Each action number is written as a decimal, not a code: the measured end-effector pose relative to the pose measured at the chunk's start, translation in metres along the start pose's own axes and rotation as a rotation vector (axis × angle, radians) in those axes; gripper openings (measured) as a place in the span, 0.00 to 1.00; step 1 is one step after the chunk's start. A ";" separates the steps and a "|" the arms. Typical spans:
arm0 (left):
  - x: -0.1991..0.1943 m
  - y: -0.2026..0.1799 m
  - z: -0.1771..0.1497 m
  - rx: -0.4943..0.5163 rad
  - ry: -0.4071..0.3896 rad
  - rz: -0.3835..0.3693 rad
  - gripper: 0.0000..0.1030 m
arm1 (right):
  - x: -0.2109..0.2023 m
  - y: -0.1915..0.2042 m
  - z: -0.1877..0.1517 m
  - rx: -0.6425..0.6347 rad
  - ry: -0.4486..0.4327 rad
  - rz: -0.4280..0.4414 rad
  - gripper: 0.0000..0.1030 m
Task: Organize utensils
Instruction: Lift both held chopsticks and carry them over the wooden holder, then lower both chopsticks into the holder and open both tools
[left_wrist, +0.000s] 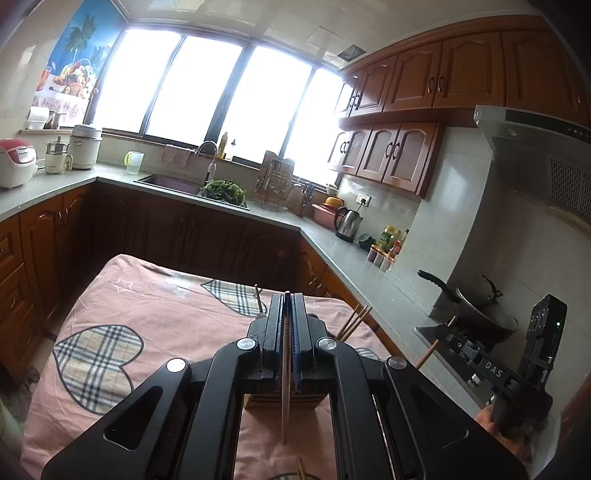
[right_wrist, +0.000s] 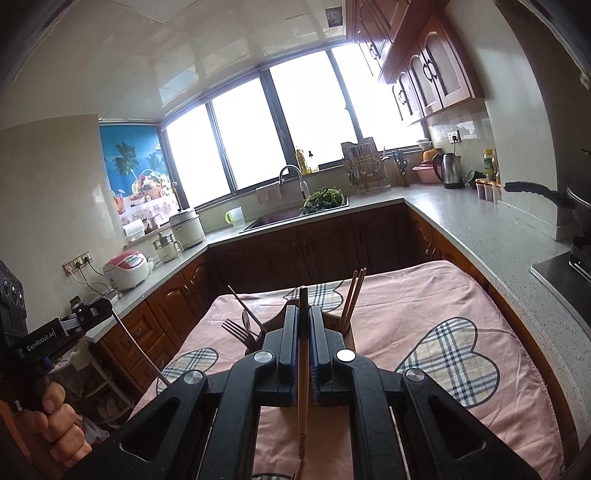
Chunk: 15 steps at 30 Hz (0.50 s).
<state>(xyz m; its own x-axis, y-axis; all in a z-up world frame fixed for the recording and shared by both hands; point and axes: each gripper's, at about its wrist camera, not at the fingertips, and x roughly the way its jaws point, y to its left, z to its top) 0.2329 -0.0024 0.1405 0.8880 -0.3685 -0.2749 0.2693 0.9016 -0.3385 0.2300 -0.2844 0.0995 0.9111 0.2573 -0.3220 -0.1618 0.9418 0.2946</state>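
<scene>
The surface (left_wrist: 155, 317) fills the lower middle of both views, draped in a pink cloth (right_wrist: 406, 302) printed with plaid hearts. Grey counters and brown cabinets wrap round it, with a bright window across the top.

On the surface, partly hidden behind my fingers, stands a wooden holder (left_wrist: 284, 401). In the right view, just left of centre, a fork (right_wrist: 236, 329) and a spoon (right_wrist: 246, 320) stick up from it, and a pair of chopsticks (right_wrist: 352, 295) stands just right of centre.

My left fingers (left_wrist: 287, 295) sit at lower centre of the left view, clamped together on a thin metal-looking stick (left_wrist: 284, 402) that runs down between the pads towards the bottom edge. What utensil it is I cannot tell.

My right fingers (right_wrist: 303, 308) sit at lower centre of the right view, pressed together on a single wooden chopstick (right_wrist: 303, 398). Its tip pokes up just above them and its printed end reaches the bottom edge.

At the lower left of the right view my left hand (right_wrist: 61, 424) wraps the other tool's grip; at the lower right of the left view, my right hand (left_wrist: 491, 421) does likewise.
</scene>
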 end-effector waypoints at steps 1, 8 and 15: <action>0.003 0.000 0.004 -0.004 -0.008 -0.003 0.03 | 0.001 -0.001 0.004 0.003 -0.012 0.001 0.05; 0.028 -0.007 0.029 -0.005 -0.045 -0.010 0.03 | 0.016 -0.005 0.032 0.016 -0.063 0.000 0.05; 0.066 -0.003 0.044 -0.019 -0.069 0.012 0.03 | 0.041 -0.013 0.051 0.009 -0.097 -0.021 0.05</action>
<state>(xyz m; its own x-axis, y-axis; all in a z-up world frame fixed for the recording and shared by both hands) 0.3075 -0.0194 0.1632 0.9147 -0.3411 -0.2168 0.2523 0.9010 -0.3529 0.2891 -0.2967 0.1286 0.9469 0.2145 -0.2395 -0.1390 0.9449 0.2965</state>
